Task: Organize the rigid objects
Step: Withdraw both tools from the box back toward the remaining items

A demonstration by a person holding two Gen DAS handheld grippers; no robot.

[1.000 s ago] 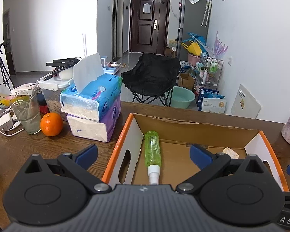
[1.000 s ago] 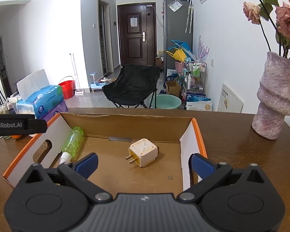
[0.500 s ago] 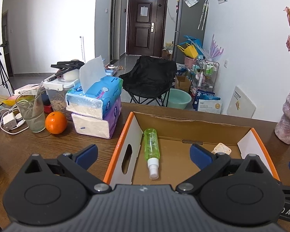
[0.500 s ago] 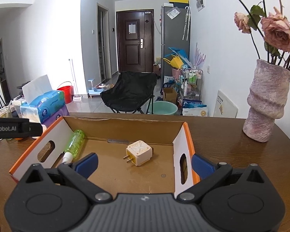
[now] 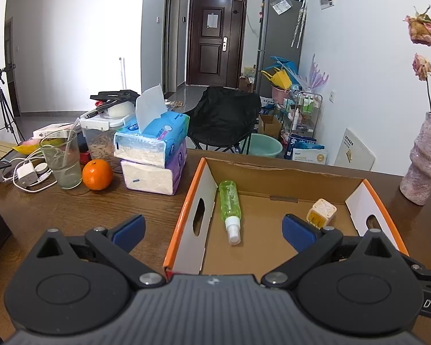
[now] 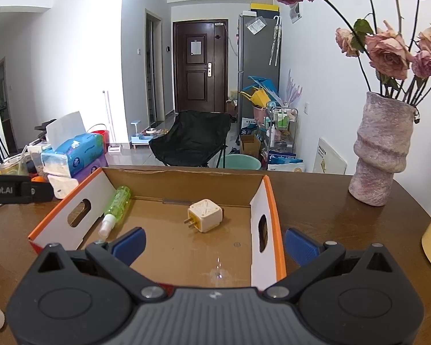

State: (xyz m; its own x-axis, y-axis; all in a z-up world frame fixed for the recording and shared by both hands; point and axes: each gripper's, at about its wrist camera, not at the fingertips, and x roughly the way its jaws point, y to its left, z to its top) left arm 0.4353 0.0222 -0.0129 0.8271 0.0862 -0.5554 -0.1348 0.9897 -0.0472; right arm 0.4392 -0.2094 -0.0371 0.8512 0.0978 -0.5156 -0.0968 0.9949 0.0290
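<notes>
Both your left tongs (image 5: 212,228) and right tongs (image 6: 214,243) hang released and empty. The spray bottle (image 5: 230,205) in the cardboard box (image 6: 268,198) looks light and slick: pinch its mid-body. The plug adapter (image 6: 205,215) beside it looks stiff; grip its flat sides.

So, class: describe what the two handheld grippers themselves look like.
Each gripper, left gripper and right gripper, has a ribbed dark grey body, black angular linkage arms with silver pivot bolts and blue finger pads. White lettering marks a black side bar.
</notes>
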